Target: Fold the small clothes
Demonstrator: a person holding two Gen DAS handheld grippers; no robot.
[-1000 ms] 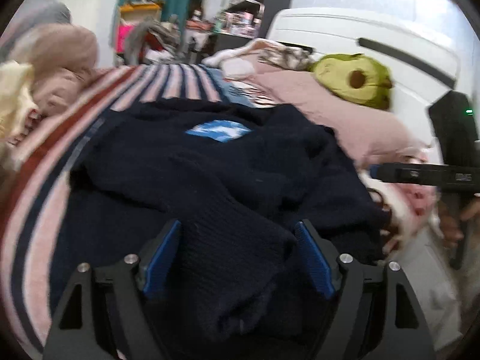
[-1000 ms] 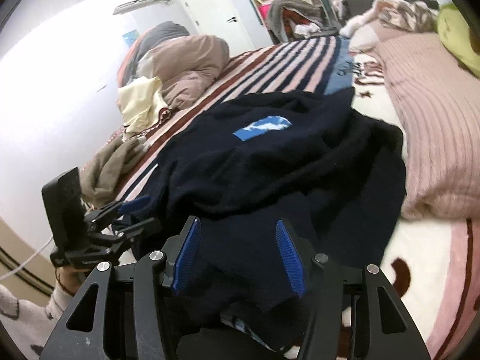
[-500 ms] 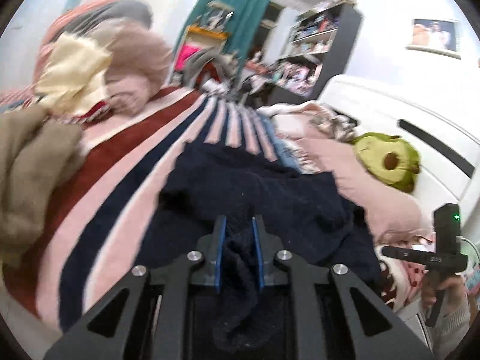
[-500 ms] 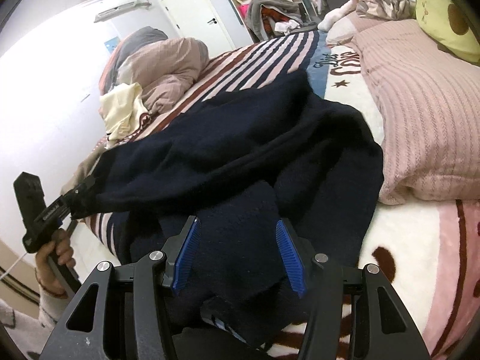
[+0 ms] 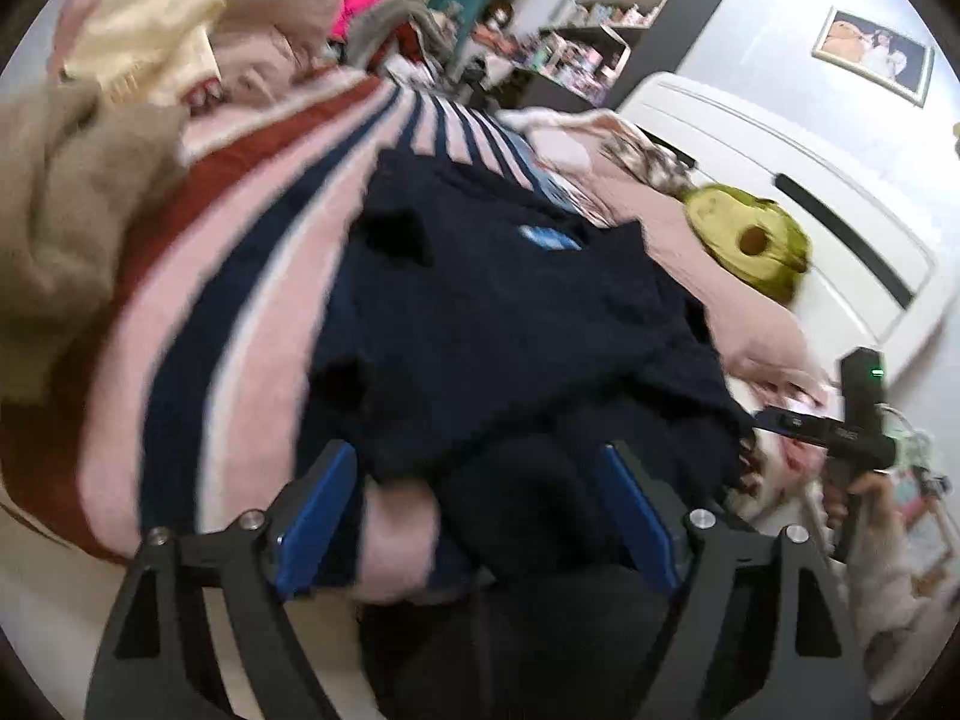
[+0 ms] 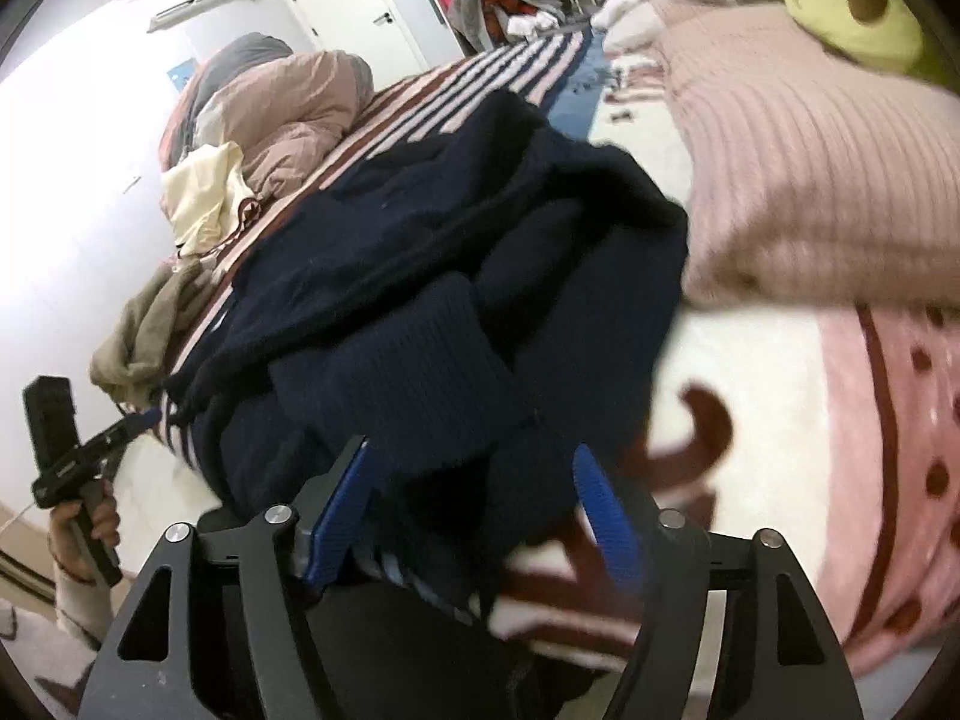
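A dark navy knit sweater [image 5: 510,324] lies crumpled on the striped bed, a blue label [image 5: 549,238] showing near its far end. It also shows in the right wrist view [image 6: 432,276] with a ribbed cuff or hem folded on top. My left gripper [image 5: 480,498] is open at the bed's near edge, its blue pads either side of the sweater's near fold. My right gripper [image 6: 474,510] is open, straddling the sweater's near edge. Each gripper shows in the other's view, the right gripper [image 5: 840,429] at right and the left gripper [image 6: 90,450] at lower left.
The striped pink, navy and maroon bedcover [image 5: 198,312] lies under the sweater. A tan garment [image 5: 54,228] and a cream garment [image 5: 144,42] lie at left. A pink ribbed pillow [image 6: 810,168] and a green avocado plush [image 5: 750,246] lie at right. A white headboard [image 5: 780,180] stands behind.
My left gripper was shut on the sweater's fold half a second ago and now stands open, lower at the bed's edge. The blue label shows again. My right gripper stayed open and shifted closer.
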